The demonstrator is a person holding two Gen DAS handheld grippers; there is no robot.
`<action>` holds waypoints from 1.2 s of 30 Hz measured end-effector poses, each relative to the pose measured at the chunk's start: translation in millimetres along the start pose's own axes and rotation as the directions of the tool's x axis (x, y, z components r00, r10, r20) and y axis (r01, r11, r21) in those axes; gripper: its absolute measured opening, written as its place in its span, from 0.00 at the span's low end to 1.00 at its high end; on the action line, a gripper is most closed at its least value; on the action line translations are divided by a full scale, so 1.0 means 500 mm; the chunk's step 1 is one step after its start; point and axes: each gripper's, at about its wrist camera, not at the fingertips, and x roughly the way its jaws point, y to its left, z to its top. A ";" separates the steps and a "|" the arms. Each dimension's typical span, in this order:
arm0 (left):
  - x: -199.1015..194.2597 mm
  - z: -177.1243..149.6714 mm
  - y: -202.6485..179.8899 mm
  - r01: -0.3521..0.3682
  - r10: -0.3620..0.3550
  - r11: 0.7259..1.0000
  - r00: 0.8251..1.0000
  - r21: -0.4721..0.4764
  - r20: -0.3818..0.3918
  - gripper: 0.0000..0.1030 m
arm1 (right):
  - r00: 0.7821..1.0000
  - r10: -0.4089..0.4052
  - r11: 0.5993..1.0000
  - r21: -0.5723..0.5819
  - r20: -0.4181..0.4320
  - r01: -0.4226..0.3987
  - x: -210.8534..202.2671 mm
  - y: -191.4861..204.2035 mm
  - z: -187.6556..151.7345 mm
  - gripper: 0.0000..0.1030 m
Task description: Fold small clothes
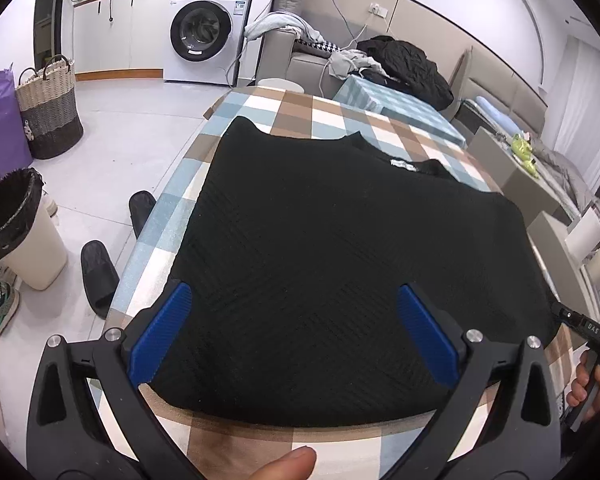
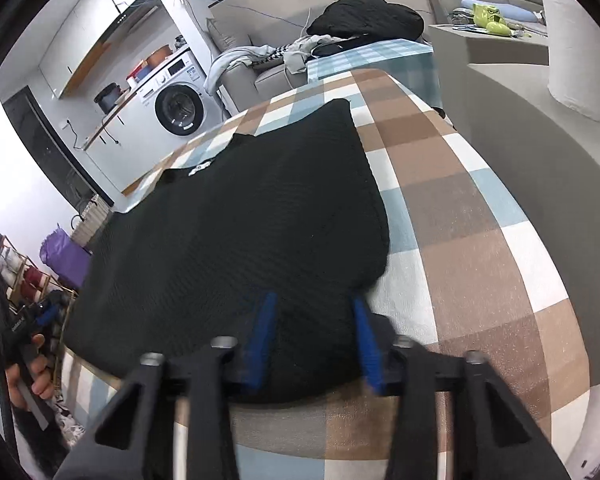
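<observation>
Left gripper (image 1: 294,334), jaws wide apart, hovers over the near hem of the black ribbed knit top (image 1: 332,248) spread flat on the checked tablecloth (image 1: 380,124). Right gripper (image 2: 314,342), jaws narrowed, apparently pinches the hem's 5 o'clock corner; collar lies toward 12 o'clock.

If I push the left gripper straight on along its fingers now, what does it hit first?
Most likely the black knit garment on the checked tablecloth; the left gripper stands open over its near hem, though the gap is unclear.
</observation>
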 end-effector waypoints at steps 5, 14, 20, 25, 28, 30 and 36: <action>0.014 0.004 -0.004 -0.003 0.003 1.000 1.000 0.007 -0.004 0.99 | 0.998 -0.005 0.995 0.095 0.065 -0.001 -0.026 -0.028 0.009 0.05; 0.032 0.003 0.007 -0.022 0.022 1.000 0.999 -0.016 -0.035 0.99 | 0.991 -0.130 0.990 0.059 0.035 0.128 -0.034 -0.004 0.008 0.04; 0.031 0.009 0.022 -0.033 0.032 0.999 0.999 -0.035 -0.026 0.99 | 0.988 -0.153 0.984 0.093 -0.002 0.153 -0.026 -0.032 -0.028 0.05; 0.050 0.008 0.052 -0.070 0.066 0.995 0.996 -0.069 -0.053 0.99 | 0.993 -0.116 0.984 0.141 0.024 0.111 -0.028 -0.040 -0.027 0.19; 0.076 0.001 0.080 -0.106 0.097 0.990 0.990 -0.097 -0.098 0.99 | 0.997 -0.070 0.985 0.162 0.014 0.067 -0.014 -0.041 -0.027 0.36; 0.094 -0.006 0.091 -0.130 0.116 0.986 0.985 -0.105 -0.129 0.99 | 0.997 -0.070 0.986 0.152 0.016 0.067 -0.010 -0.033 -0.026 0.38; 0.123 -0.028 0.099 -0.159 0.144 0.985 0.973 -0.068 -0.181 0.98 | 0.999 -0.044 0.990 0.135 0.011 0.042 0.005 -0.021 -0.016 0.48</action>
